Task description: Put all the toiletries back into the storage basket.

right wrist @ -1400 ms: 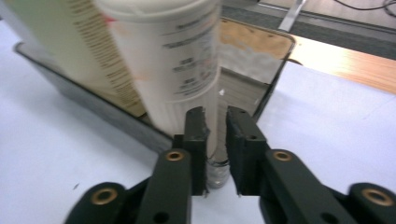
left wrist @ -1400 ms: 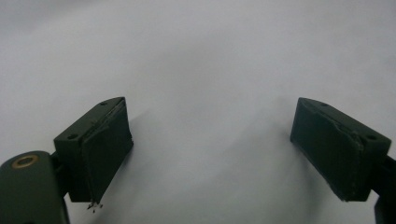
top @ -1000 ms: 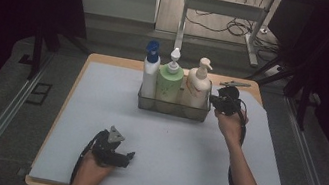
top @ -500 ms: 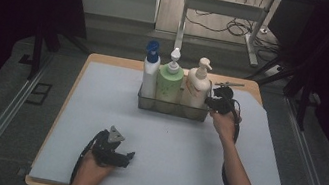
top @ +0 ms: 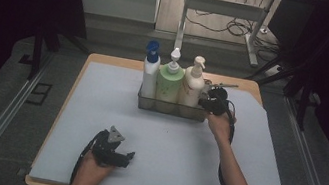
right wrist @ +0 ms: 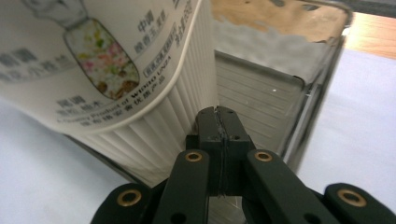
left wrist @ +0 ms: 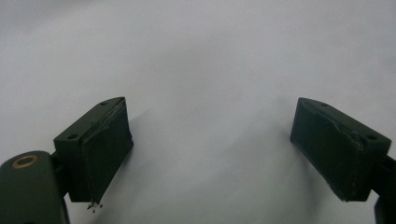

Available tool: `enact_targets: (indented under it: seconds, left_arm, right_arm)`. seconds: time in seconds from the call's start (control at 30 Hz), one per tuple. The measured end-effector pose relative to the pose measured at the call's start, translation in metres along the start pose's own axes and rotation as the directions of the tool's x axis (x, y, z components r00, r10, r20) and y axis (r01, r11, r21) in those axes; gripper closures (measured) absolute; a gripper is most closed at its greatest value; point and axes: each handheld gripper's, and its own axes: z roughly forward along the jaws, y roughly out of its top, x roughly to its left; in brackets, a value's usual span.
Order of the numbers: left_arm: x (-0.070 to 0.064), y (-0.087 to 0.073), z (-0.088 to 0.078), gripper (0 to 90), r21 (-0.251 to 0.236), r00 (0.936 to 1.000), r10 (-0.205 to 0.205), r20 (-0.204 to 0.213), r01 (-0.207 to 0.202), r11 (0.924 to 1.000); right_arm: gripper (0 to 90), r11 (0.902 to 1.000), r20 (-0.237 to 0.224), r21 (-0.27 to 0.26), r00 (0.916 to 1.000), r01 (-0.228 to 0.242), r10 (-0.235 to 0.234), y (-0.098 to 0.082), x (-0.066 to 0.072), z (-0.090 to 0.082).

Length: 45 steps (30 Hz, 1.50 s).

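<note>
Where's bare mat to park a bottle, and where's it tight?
Free: the mat left of the wire basket, and the middle between the left hand-held gripper and the basket. Tight: the basket's right end, where the right hand-held gripper sits against the cream bottle.

The worktop (top: 79,73) shows a light wooden edge under a pale grey-white mat (top: 181,161). A grey metal basket (top: 170,107) holds three bottles. The left bottle (top: 149,77) is white with a blue cap. The middle bottle (top: 170,81) is pale green with a white pump. The right bottle (top: 193,83) is cream with a cream pump; in the right gripper view its ribbed cream side (right wrist: 140,93) bears grey lettering and a small picture of pink, yellow and green flowers. The right gripper (right wrist: 219,116) is black with brass-coloured rivets. The left gripper (left wrist: 210,144) is black too, with a grey three-cornered plate (top: 116,135) on top.
</note>
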Motion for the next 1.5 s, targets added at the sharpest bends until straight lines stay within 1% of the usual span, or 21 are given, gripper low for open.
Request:
enact_targets:
  seconds: [0.1,0.2,0.4,0.47,0.57,0.67,0.77,1.0,1.17,1.33,1.4,1.47,1.5]
  left_arm:
    - [0.0,0.0,0.0,12.0,0.001,1.0,0.001,-0.001,-0.001,1.0]
    - [0.0,0.0,0.0,11.9,0.001,1.0,0.002,-0.001,-0.002,1.0]
    - [0.0,0.0,0.0,11.9,0.001,1.0,0.002,-0.001,-0.002,1.0]
    - [0.0,0.0,0.0,11.9,0.002,1.0,0.002,-0.001,-0.002,1.0]
    - [0.0,0.0,0.0,11.9,0.001,1.0,0.001,0.0,-0.001,1.0]
    - [0.0,0.0,0.0,11.9,0.001,1.0,0.001,0.0,-0.001,1.0]
    - [0.0,0.0,0.0,11.9,0.002,1.0,0.002,-0.001,-0.002,1.0]
    - [0.0,0.0,0.0,11.9,0.002,1.0,0.001,-0.001,-0.001,1.0]
    - [0.0,0.0,0.0,11.9,0.0,1.0,0.001,0.0,-0.001,1.0]
    - [0.0,0.0,0.0,12.0,0.0,1.0,0.001,0.0,-0.001,1.0]
    - [0.0,0.0,0.0,12.0,0.0,1.0,0.001,0.0,-0.001,1.0]
    - [0.0,0.0,0.0,11.9,0.001,1.0,0.002,0.0,-0.002,1.0]
    - [0.0,0.0,0.0,12.0,0.0,1.0,0.001,0.0,-0.001,1.0]
  right_arm:
    - [89.2,1.0,-0.002,-0.001,1.0,0.0,0.0,0.0,0.002,0.001]
    - [89.2,1.0,-0.015,-0.002,0.9999,-0.007,0.007,0.0,0.004,0.002]
    - [89.4,1.0,-0.03,0.001,0.9995,0.007,-0.007,0.0,0.01,0.003]
    - [89.4,0.9999,-0.025,-0.001,0.9996,0.013,-0.014,-0.001,0.011,0.003]
    - [89.5,1.0,-0.036,-0.002,0.9994,0.003,-0.003,-0.001,0.011,0.001]
    - [89.6,0.9998,-0.039,-0.003,0.999,0.021,-0.021,-0.001,0.013,-0.001]
    - [89.6,0.9994,-0.033,0.0,0.9989,0.033,-0.033,-0.001,0.015,-0.002]
    - [89.7,0.9995,-0.036,0.0,0.9989,0.031,-0.031,-0.002,0.018,-0.002]
    - [89.5,0.9999,-0.038,-0.002,0.9992,0.016,-0.016,-0.003,0.017,-0.001]
    - [82.5,0.9997,-0.02,0.005,0.9996,0.022,-0.022,-0.004,0.015,-0.001]
    - [77.5,0.9998,-0.009,0.01,0.9998,0.02,-0.02,-0.004,0.013,-0.002]
    - [74.2,0.9999,-0.016,0.006,0.9998,0.012,-0.012,-0.004,0.012,-0.004]
    - [72.9,0.9999,-0.015,0.004,0.9998,0.016,-0.016,-0.004,0.012,-0.005]
